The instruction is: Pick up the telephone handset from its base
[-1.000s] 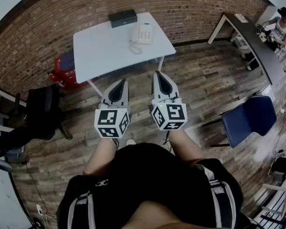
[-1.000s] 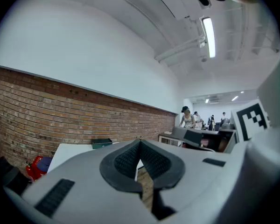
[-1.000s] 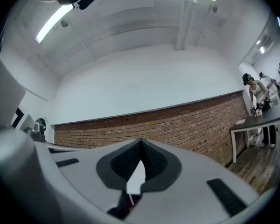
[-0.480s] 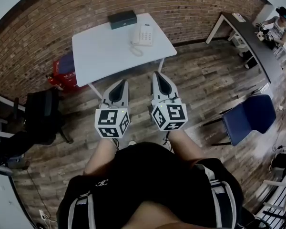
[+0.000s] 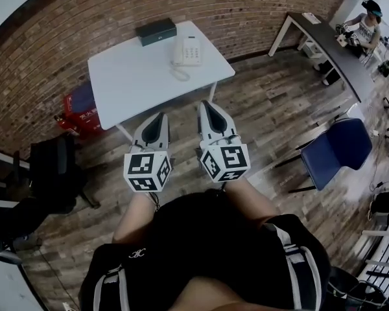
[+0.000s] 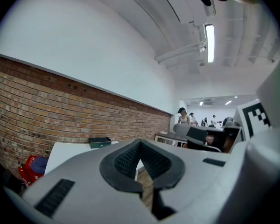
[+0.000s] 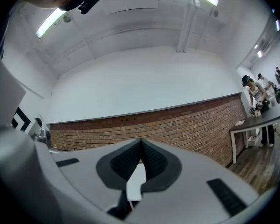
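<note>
The white telephone (image 5: 187, 50), with its handset on the base and a coiled cord at its near left, sits at the far right of a white table (image 5: 136, 76). My left gripper (image 5: 158, 115) and right gripper (image 5: 203, 103) are side by side over the wooden floor, short of the table's near edge, pointing at it. Both are shut and hold nothing. In the left gripper view the jaws (image 6: 140, 142) meet at the tip, with the table (image 6: 67, 150) beyond. In the right gripper view the jaws (image 7: 141, 140) also meet, and the phone is hidden.
A dark box (image 5: 155, 31) lies at the table's far edge by the brick wall (image 5: 45, 50). A red crate (image 5: 78, 105) and black bag (image 5: 52, 167) stand at left. At right are a blue chair (image 5: 337, 154) and a dark desk (image 5: 330, 44) with a person (image 5: 366, 24).
Both grippers have moved forward toward the table, side by side and still shut. The table and telephone now look slightly nearer and further left in the head view.
</note>
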Demonstrator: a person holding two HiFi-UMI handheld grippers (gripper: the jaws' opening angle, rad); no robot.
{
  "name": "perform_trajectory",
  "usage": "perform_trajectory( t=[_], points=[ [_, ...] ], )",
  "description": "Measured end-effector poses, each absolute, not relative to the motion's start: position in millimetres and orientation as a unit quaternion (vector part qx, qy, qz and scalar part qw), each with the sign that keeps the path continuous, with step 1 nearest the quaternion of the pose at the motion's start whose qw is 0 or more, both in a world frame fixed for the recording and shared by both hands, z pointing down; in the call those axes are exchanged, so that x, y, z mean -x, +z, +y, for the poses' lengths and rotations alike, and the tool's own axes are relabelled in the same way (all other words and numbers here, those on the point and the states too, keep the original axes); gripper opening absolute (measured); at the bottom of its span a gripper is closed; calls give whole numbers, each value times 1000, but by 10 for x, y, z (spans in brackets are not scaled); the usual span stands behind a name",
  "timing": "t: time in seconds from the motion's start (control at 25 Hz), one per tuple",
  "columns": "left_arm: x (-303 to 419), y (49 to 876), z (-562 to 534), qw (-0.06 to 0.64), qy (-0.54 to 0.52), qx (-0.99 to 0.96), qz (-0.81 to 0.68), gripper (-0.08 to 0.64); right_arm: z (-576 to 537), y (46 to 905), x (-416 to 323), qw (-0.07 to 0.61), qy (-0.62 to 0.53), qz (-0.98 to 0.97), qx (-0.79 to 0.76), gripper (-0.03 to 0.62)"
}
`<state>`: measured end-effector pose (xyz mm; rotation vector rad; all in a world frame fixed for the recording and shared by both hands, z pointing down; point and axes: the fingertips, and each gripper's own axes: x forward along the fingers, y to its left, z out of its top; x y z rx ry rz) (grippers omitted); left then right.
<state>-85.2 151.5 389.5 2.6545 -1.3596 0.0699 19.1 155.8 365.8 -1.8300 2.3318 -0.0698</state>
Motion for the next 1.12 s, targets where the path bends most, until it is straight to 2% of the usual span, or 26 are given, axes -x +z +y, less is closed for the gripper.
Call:
perform_trajectory(
  t=[0.52, 1.12],
  points=[
    [844, 3965, 1224, 73, 33, -892, -445, 2, 1223, 3733, -254, 96, -34, 772, 628, -3],
    [686, 4057, 250, 76, 43, -888, -452, 2, 115, 3891, -436, 80, -48, 768, 634, -3]
  ],
)
